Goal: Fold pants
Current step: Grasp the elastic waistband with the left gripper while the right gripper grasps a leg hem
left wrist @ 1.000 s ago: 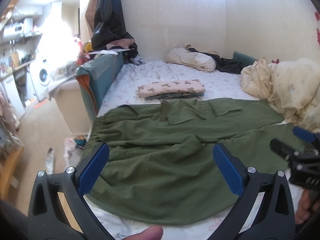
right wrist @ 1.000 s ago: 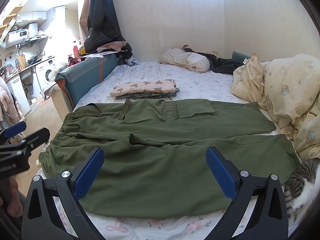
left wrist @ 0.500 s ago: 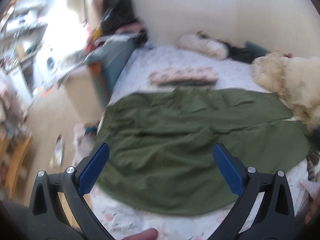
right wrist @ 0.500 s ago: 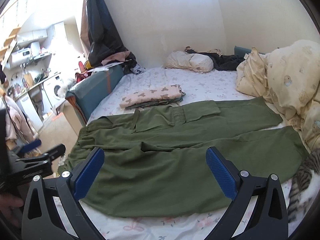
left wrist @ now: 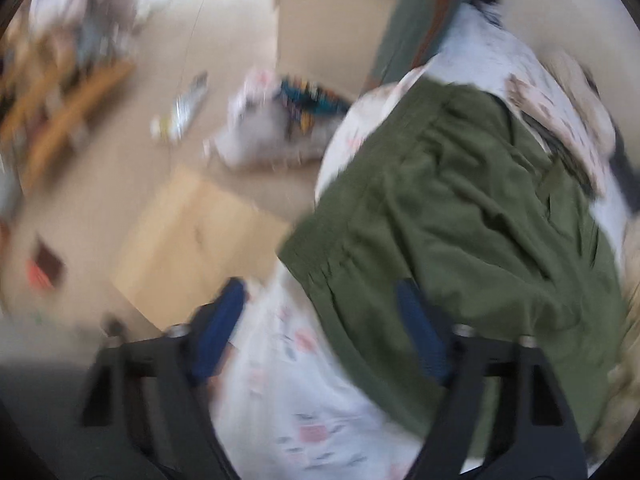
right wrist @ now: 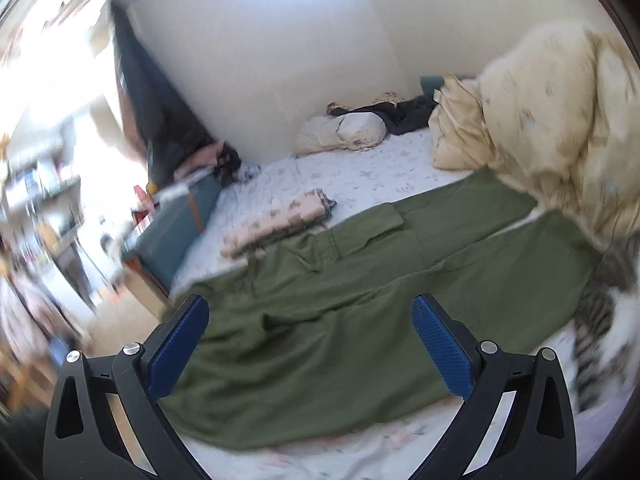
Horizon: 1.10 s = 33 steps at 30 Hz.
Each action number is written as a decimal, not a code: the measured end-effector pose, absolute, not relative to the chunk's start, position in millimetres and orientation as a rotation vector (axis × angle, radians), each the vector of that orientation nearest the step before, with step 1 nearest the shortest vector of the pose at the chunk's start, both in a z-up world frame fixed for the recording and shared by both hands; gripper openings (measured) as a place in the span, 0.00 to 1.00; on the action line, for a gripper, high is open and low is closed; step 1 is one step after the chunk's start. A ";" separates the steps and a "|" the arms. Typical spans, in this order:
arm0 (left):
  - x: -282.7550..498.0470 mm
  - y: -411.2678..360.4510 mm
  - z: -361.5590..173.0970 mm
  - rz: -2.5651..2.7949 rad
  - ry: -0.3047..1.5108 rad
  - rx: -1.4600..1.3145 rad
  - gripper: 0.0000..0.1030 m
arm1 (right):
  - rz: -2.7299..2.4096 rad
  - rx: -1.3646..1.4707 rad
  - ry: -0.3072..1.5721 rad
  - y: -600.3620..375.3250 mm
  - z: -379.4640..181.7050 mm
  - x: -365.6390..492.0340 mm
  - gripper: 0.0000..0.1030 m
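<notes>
Olive green pants (right wrist: 360, 304) lie spread flat on the bed, waistband to the left, both legs running to the right. In the blurred left wrist view the pants (left wrist: 472, 208) fill the right half, with the gathered waistband (left wrist: 320, 256) near the bed's corner. My left gripper (left wrist: 320, 336) is open and empty, hovering over the sheet just short of the waistband. My right gripper (right wrist: 310, 344) is open and empty above the near edge of the pants.
A folded patterned garment (right wrist: 276, 220) lies on the floral sheet (right wrist: 360, 172) behind the pants. A cream duvet (right wrist: 540, 120) is heaped at the right, a striped cat (right wrist: 600, 320) beside the leg ends. Cardboard boxes (left wrist: 192, 240) and clutter (left wrist: 280, 120) sit on the floor left of the bed.
The left gripper has swung left and down toward the waistband end of the pants, blurring its view. The right gripper has tilted and shifted a little. Both stay open.
</notes>
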<state>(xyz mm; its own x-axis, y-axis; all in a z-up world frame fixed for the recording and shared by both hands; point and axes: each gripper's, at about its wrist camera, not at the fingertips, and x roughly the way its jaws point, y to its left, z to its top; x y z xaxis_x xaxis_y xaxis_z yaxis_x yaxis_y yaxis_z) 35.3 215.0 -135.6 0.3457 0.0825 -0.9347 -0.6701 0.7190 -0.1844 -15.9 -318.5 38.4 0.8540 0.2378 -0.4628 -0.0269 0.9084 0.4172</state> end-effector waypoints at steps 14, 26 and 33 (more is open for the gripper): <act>67.8 195.5 -142.9 0.467 1.123 -0.505 0.06 | 0.098 0.393 0.553 -326.6 29.6 1.5 1.00; 69.6 159.5 -62.9 0.374 1.070 -0.339 0.04 | 0.154 0.572 0.845 -337.0 -41.4 25.0 1.00; 72.6 148.2 -59.9 0.278 1.111 -0.329 0.04 | -0.042 0.847 1.251 -372.1 -168.0 47.3 0.90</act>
<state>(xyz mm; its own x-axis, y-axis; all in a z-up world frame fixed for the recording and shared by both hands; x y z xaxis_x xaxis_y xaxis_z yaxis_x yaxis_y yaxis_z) 72.7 148.2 -59.9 0.4179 0.0545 -0.9068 -0.3793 0.9175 -0.1196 47.3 -372.1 -168.0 0.3547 0.4089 -0.8408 0.4640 0.7037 0.5380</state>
